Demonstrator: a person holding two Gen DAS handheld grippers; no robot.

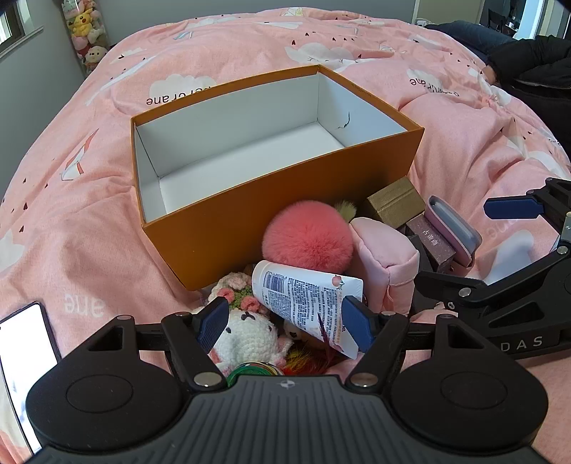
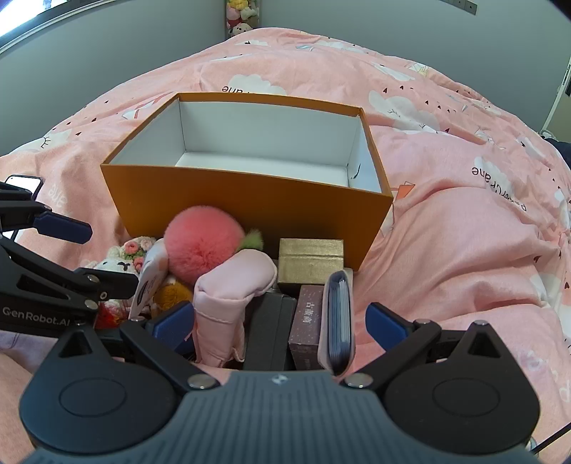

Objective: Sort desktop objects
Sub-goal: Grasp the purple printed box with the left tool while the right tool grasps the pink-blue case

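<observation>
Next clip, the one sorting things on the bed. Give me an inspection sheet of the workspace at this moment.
Surface: pink quilt, rumpled.
Job's things: orange box open, nothing seen inside; in front of it a heap: pink pompom, white tube, crochet toy, pink pouch, gold box, brown carton, card holder.
Clutter: phone at the left.
Grippers: left gripper and right gripper open over the heap, holding nothing.
Cables: nothing seen.
Surroundings: grey wall, plush toys in a corner.

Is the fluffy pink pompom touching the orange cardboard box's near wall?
Touching. In the right wrist view the fluffy pink pompom presses its fur against the near wall of the orange cardboard box, with no bedding visible between them; the left wrist view agrees.
</observation>
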